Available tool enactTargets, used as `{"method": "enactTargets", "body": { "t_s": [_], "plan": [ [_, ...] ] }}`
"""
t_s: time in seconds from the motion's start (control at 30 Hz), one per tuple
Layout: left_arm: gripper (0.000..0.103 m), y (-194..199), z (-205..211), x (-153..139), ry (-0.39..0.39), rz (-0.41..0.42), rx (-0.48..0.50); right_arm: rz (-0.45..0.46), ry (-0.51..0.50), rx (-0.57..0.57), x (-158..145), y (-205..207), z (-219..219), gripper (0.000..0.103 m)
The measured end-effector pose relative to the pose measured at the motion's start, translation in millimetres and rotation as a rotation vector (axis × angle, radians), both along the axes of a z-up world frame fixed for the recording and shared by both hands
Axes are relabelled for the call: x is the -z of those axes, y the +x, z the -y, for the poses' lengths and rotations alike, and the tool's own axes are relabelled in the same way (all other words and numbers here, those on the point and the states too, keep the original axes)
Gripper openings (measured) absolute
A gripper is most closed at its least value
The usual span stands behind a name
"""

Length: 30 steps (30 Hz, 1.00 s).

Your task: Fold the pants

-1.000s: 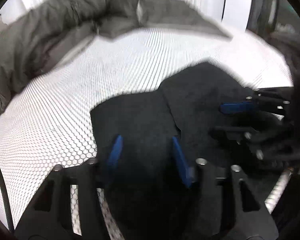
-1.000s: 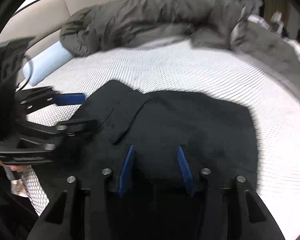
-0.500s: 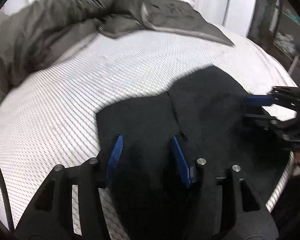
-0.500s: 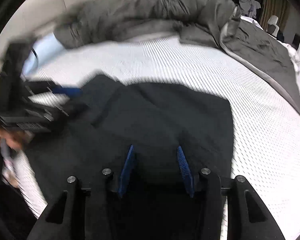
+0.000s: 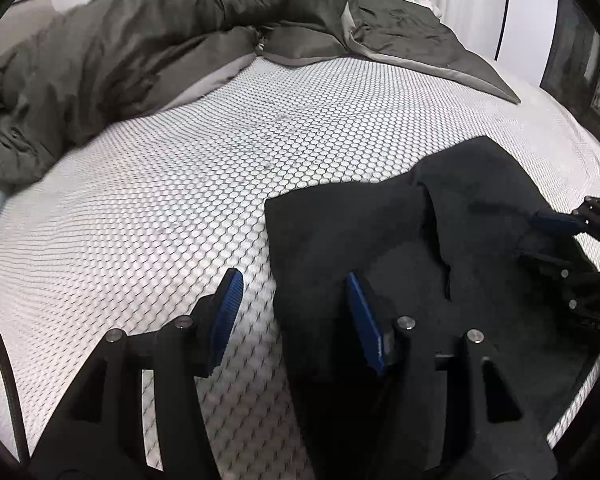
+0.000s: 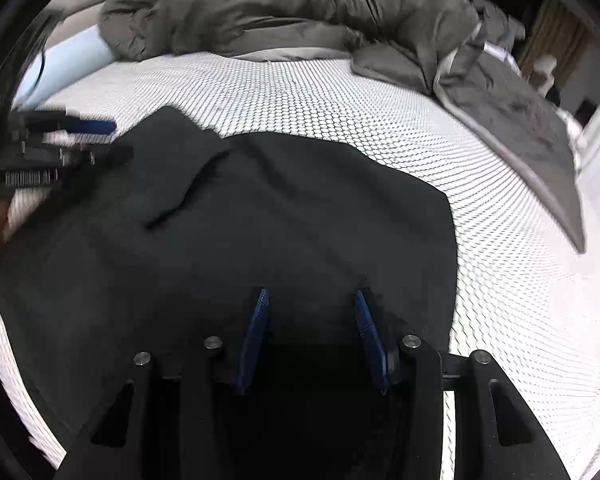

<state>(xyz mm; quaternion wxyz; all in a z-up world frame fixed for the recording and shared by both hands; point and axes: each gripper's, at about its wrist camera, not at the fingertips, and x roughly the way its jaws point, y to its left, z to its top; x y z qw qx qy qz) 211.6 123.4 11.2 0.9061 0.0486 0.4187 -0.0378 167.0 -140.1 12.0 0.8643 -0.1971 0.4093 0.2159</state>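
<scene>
Both tools spread, L tool [image 5: 292, 312] & R tool [image 6: 309, 320] over black pants [image 6: 260, 216]; no legible labels.

Rumpled grey duvet [image 5: 148, 40] on honeycomb-patterned white mattress [image 5: 188, 184].

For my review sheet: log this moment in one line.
pants: flat on mattress | left gripper: open, over pants edge | right gripper: open, over pants

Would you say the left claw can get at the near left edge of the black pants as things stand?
Probably yes: the left claw stands open astride the edge of the black pants on the mattress, with nothing lying between; the right claw is off to the side.
</scene>
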Motion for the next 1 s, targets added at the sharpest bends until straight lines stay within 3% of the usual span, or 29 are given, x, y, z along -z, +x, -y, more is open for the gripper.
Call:
{"method": "enactTargets", "body": {
  "t_s": [0.13,0.2,0.33,0.4,0.53,0.67,0.73,0.8,0.9,1.0],
  "plan": [
    [0.055,-41,14,-23,-0.064,0.040,0.083,0.016,0.129,-0.027,-20,-26,9,0.053],
    [0.072,-62,28,-24,-0.036,0.060,0.133,-0.012,0.242,-0.064,-28,-40,14,0.058],
    [0.075,-81,53,-1,0.014,0.013,0.242,-0.065,0.259,-0.203,-18,-67,-15,0.058],
    [0.075,-83,58,18,0.052,-0.030,0.238,-0.089,0.200,-0.195,0,-68,-25,0.058],
    [0.079,-91,45,20,0.032,-0.008,0.272,-0.056,0.161,-0.161,3,-78,1,0.057],
    [0.081,-93,35,23,0.009,-0.016,0.256,-0.046,0.220,-0.088,-10,-81,51,0.055],
    [0.082,-99,36,25,0.019,-0.015,0.248,-0.074,0.250,-0.061,-7,-78,63,0.069],
    [0.082,-100,36,22,0.016,-0.015,0.242,-0.117,0.280,-0.047,-1,-70,68,0.070],
    [0.082,-107,25,8,-0.053,0.022,0.219,-0.091,0.340,-0.051,-15,-79,81,0.070],
    [0.082,-105,8,1,-0.133,0.032,0.174,-0.122,0.472,0.009,-21,-59,105,0.070]
  ]
}}
